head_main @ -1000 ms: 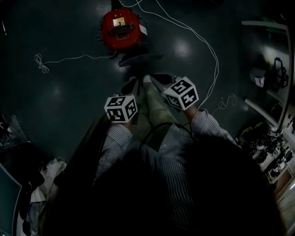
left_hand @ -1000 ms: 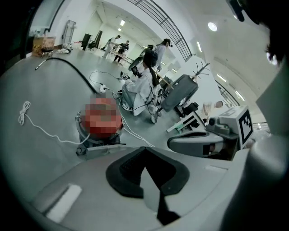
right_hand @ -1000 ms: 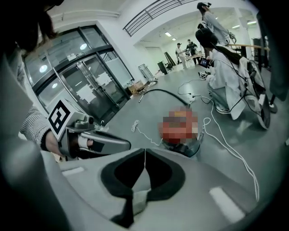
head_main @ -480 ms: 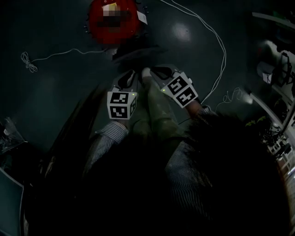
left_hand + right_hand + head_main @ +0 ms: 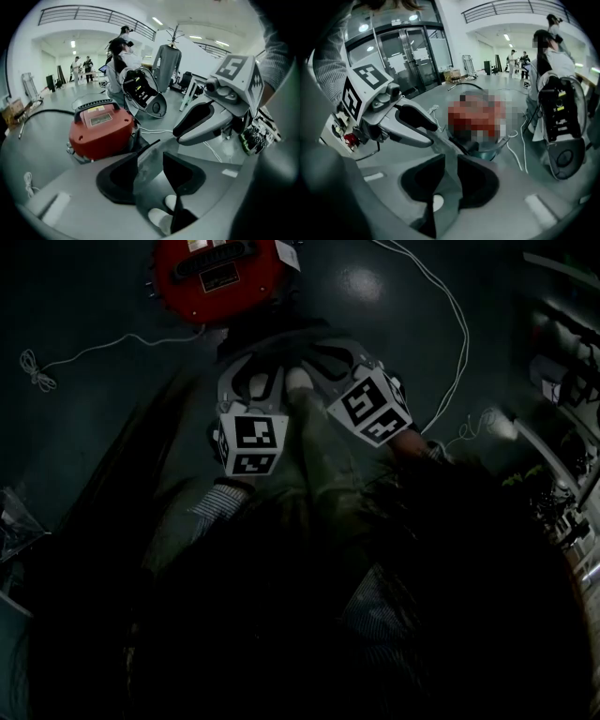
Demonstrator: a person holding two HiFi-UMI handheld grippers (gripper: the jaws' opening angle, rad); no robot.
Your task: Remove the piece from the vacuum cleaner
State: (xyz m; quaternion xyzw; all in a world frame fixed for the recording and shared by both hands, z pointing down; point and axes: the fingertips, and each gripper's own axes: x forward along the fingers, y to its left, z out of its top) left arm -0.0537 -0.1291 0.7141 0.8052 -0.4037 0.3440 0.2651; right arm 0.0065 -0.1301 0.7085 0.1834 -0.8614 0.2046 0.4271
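The red vacuum cleaner (image 5: 217, 277) stands on the dark floor at the top of the head view and just ahead in the left gripper view (image 5: 101, 131); a mosaic covers it in the right gripper view. A grey-olive flat piece (image 5: 314, 442) runs from it back between both grippers. My left gripper (image 5: 255, 381) and right gripper (image 5: 323, 367) are side by side, low over the floor. Both have just been opening. The piece (image 5: 149, 176) still lies in the gap of the left gripper (image 5: 150, 161). It also fills the narrower gap (image 5: 449, 213) of the right gripper (image 5: 451, 178).
A white cable (image 5: 450, 324) loops over the floor to the right, and a coiled cord (image 5: 33, 371) lies at the left. Shelving (image 5: 562, 362) lines the right side. A backpack-like machine (image 5: 145, 91) and several people (image 5: 119, 61) are behind the vacuum cleaner.
Both grippers have sunk toward the floor and drawn nearer the vacuum cleaner, rolling a little. Their jaws stand wider apart than before. The head has leaned forward.
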